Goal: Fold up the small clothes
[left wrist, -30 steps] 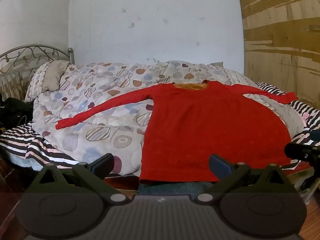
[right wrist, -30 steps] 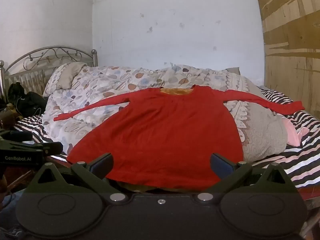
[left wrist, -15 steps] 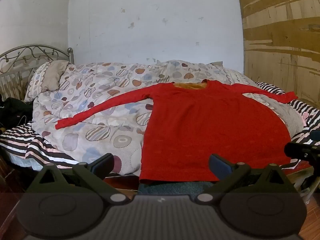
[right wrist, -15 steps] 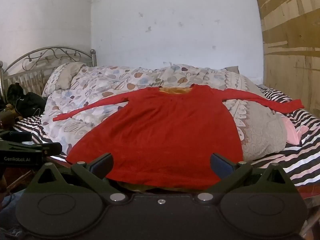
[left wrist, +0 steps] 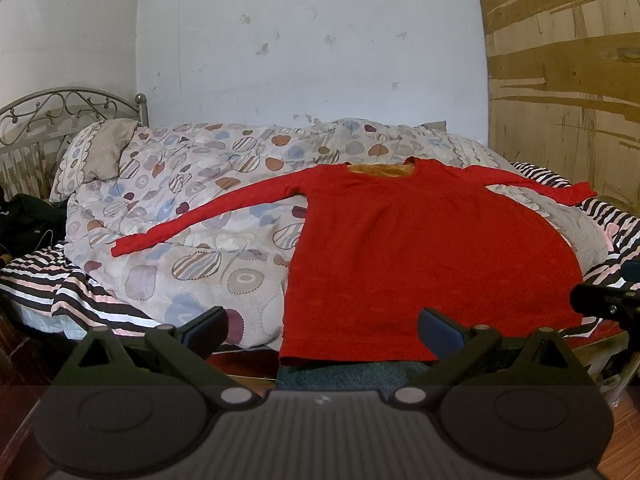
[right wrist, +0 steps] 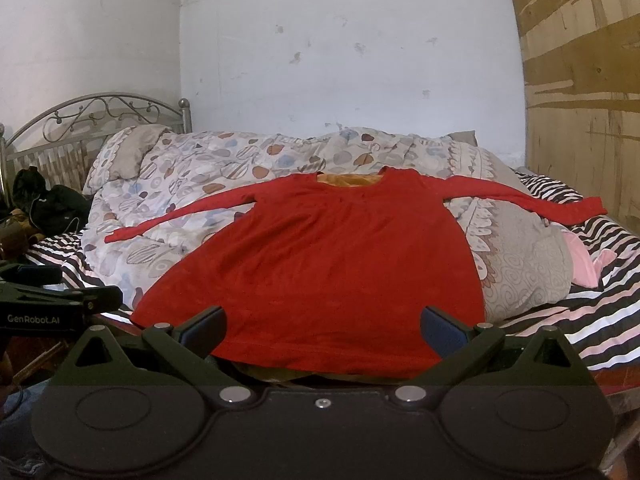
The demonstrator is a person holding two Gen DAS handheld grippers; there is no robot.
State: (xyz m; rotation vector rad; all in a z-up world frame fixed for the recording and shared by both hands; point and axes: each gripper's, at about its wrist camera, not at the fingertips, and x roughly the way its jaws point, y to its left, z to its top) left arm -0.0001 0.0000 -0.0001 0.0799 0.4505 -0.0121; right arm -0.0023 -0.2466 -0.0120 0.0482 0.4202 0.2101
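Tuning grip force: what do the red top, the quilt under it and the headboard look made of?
Red top: soft matte knit, likely fleece-lined; a fuzzy yellow lining shows at the neck.
Quilt: padded printed cloth, probably cotton; puffy, creased, no sheen.
Headboard: metal, grey with a slight sheen; thin scrolled bars and a knobbed post.

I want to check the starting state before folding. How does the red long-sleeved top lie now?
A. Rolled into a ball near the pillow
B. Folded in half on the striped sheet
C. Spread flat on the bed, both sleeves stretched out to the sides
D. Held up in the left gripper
C: the red top lies flat over the patterned quilt, each sleeve stretched out sideways, and neither gripper touches it.
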